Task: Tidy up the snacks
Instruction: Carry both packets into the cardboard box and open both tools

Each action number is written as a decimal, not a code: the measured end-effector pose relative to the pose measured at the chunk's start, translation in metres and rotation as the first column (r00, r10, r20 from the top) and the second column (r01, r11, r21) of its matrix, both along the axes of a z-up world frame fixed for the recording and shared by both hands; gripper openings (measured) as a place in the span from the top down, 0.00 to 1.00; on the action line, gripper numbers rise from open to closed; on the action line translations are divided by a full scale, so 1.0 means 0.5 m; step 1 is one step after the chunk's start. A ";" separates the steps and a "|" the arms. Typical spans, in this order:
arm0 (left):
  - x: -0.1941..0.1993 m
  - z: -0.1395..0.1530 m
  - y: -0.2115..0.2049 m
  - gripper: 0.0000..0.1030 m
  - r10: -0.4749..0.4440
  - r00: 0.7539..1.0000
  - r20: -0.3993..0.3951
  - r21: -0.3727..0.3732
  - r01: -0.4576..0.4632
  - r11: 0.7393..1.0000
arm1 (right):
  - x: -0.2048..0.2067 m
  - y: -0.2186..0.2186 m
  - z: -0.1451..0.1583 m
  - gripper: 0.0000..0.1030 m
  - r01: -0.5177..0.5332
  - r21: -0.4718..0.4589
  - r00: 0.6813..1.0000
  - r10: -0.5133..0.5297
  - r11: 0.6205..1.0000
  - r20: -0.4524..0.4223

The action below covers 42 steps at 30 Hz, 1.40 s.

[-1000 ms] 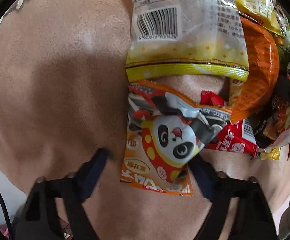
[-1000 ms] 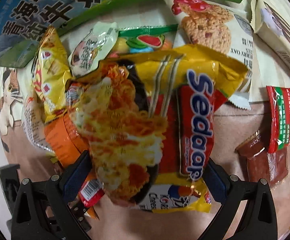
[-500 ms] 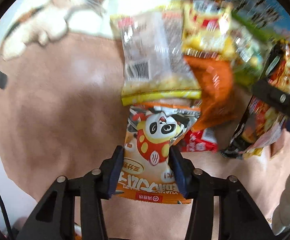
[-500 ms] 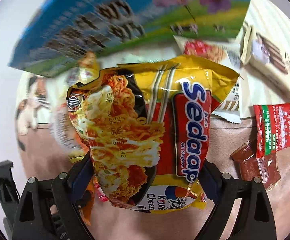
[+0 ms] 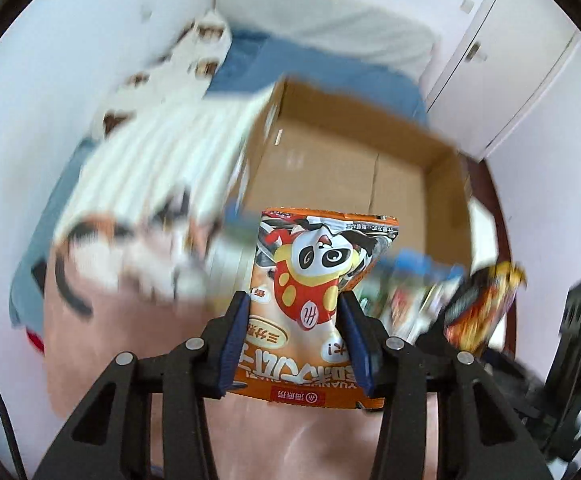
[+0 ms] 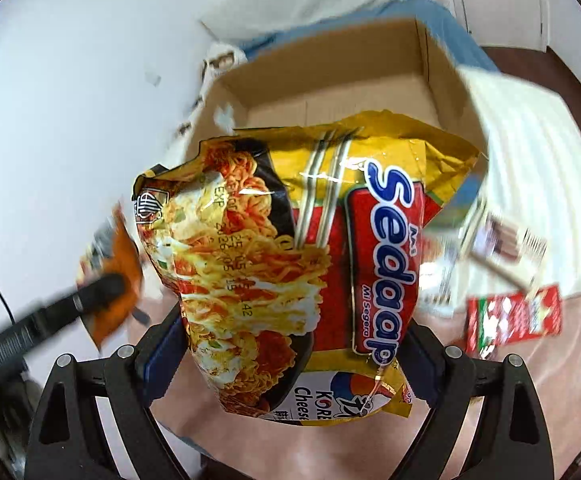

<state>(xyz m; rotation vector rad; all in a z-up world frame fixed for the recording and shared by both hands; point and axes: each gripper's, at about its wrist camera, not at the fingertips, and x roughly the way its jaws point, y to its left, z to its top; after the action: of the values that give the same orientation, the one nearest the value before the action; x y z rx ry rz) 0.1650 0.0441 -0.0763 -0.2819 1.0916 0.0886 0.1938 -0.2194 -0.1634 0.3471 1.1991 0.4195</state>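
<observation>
Box [image 5: 446, 200] rim beyond left hand-held gripper [image 5: 293, 340] pinching panda packet [image 5: 314, 288], right [image 6: 286, 356] clamping noodles [image 6: 290, 264].

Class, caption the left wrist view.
Left gripper clamps an orange panda-print snack packet before an open brown cardboard box.

The crinkled yellow and red foil noodle packet [image 6: 290, 264] carries "Sedaap" in large white letters on a red panel, "Mi Segera" in small print beneath it, and the cut-off words "KORE" and "Chees" at its white lower edge. "EXP" and faint date digits stand on its noodle picture. The orange panda snack pouch [image 5: 314, 312] bears upside-down Chinese characters too blurred to read.
</observation>
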 end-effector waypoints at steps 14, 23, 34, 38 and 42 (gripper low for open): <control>0.448 -0.086 0.007 0.58 -0.129 0.981 -0.143 0.002 0.130 0.991 | 0.349 -0.037 0.025 0.09 0.094 -0.090 0.992 -0.101 0.991 -0.071; 0.575 -0.192 -0.014 0.43 -0.180 0.953 -0.244 -0.007 0.184 0.983 | 0.472 0.003 -0.119 0.08 0.041 -0.153 0.968 -0.077 0.987 -0.239; 0.596 -0.162 -0.013 0.08 -0.191 0.971 -0.147 0.039 0.198 0.979 | 0.565 0.017 -0.109 0.08 0.068 -0.175 0.974 -0.104 0.982 -0.202; 0.559 -0.130 -0.039 0.08 -0.196 0.976 -0.096 0.140 0.209 0.968 | 0.554 0.070 -0.078 0.08 0.069 -0.235 0.986 -0.102 0.969 -0.129; 0.501 -0.093 -0.054 0.08 -0.184 0.982 -0.037 0.219 0.188 0.958 | 0.486 0.085 -0.034 0.08 0.065 -0.307 0.996 -0.081 0.950 -0.038</control>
<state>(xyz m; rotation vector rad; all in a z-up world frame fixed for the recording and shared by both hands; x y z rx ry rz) 0.4157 0.0170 -0.1227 0.0225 1.1087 0.0440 0.4370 -0.1771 -0.1803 0.1340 1.2749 0.1568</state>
